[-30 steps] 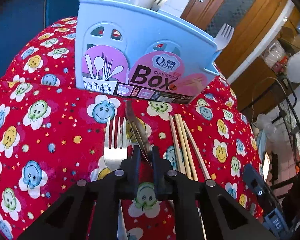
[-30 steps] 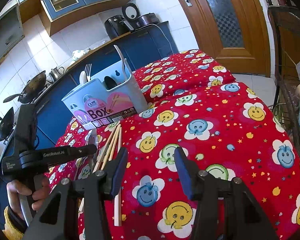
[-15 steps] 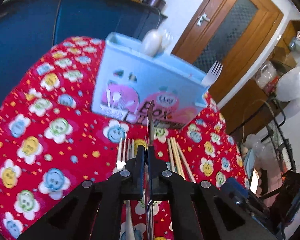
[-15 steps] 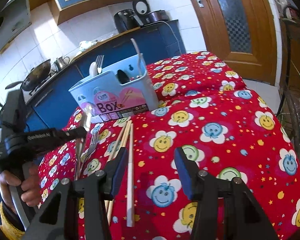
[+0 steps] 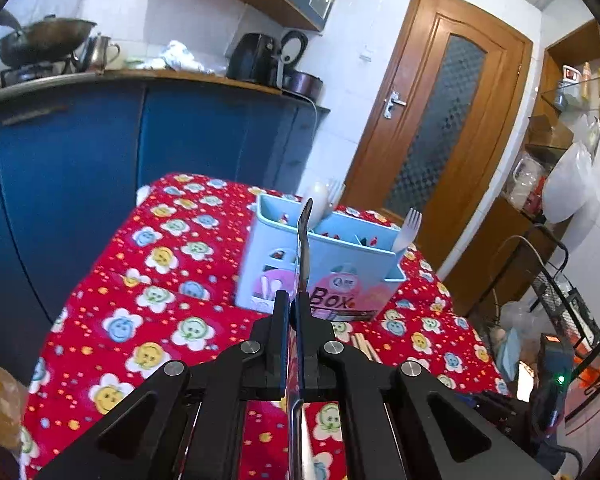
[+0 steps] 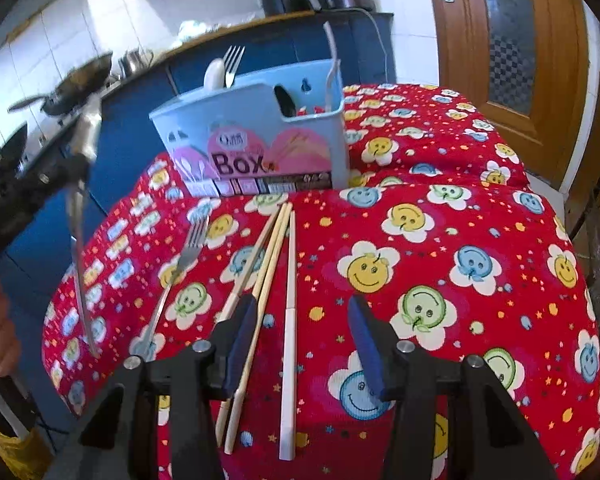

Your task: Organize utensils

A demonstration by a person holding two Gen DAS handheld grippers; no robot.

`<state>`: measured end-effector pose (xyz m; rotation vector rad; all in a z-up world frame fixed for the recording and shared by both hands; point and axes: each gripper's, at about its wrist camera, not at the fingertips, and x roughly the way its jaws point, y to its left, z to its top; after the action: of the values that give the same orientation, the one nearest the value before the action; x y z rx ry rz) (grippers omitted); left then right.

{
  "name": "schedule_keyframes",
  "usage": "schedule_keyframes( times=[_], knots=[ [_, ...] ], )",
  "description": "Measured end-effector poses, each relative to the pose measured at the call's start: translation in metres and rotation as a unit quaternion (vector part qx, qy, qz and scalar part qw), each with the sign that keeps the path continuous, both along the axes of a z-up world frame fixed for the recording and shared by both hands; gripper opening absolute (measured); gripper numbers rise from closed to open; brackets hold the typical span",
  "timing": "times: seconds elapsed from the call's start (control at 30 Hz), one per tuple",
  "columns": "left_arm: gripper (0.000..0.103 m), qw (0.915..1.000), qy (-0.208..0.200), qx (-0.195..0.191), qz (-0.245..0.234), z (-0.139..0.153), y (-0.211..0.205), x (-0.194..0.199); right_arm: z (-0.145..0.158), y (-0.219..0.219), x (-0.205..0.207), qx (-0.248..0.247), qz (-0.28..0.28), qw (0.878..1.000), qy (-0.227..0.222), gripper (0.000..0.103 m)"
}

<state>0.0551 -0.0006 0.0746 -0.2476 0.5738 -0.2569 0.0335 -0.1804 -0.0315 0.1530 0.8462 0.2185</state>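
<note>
Left gripper (image 5: 292, 312) clamps a metal utensil (image 5: 303, 248) mid-frame, below the box (image 5: 340, 272) rim — thin grip, it could pivot out. Right gripper (image 6: 300, 340) half open, empty, lower centre over chopsticks (image 6: 260, 280) — watch you don't scatter them.

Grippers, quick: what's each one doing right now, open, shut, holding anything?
Left gripper: shut on a metal utensil, lifted off the cloth.
Right gripper: open, holding nothing, above the chopsticks.
</note>
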Motion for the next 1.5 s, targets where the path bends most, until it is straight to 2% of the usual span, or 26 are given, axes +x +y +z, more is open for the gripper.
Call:
schedule_keyframes(
  times=[0.2,0.53,0.63,0.73,0.87,1.0,1.2,1.33,1.5],
  knots=[
    [0.003,1.0,0.004,0.003,0.007,-0.008,0.012,-0.004,-0.004,0.013,0.011,-0.043,0.027,0.998,0.035,0.032],
    [0.003,0.9997,0.018,0.002,0.017,-0.022,0.023,-0.003,-0.003,0.027,0.035,-0.09,0.068,0.989,0.099,0.025],
    [0.003,0.9996,0.02,0.005,0.018,-0.024,0.024,-0.003,-0.002,0.028,0.042,-0.096,0.077,0.985,0.117,0.023],
    [0.003,0.9996,0.018,0.008,0.018,-0.024,0.023,-0.004,-0.003,0.029,0.046,-0.101,0.082,0.984,0.126,0.011],
    [0.003,0.9997,0.014,0.01,0.017,-0.022,0.021,-0.007,-0.003,0.024,0.048,-0.084,0.076,0.986,0.125,0.008],
    [0.003,0.9999,0.002,0.01,0.013,-0.018,0.021,-0.01,0.0,0.01,0.043,-0.018,0.059,0.993,0.105,0.007],
    [0.003,0.9995,-0.029,0.008,0.01,-0.002,0.019,-0.008,0.028,-0.003,0.025,0.047,0.043,0.998,0.017,0.007],
    [0.003,0.9984,-0.055,0.009,0.01,0.014,0.017,-0.002,0.053,-0.004,0.013,0.063,0.033,0.995,-0.069,0.007],
    [0.003,0.9956,-0.091,0.021,0.012,0.034,0.009,0.01,0.07,-0.008,0.011,0.087,0.021,0.986,-0.14,0.007]
  ],
)
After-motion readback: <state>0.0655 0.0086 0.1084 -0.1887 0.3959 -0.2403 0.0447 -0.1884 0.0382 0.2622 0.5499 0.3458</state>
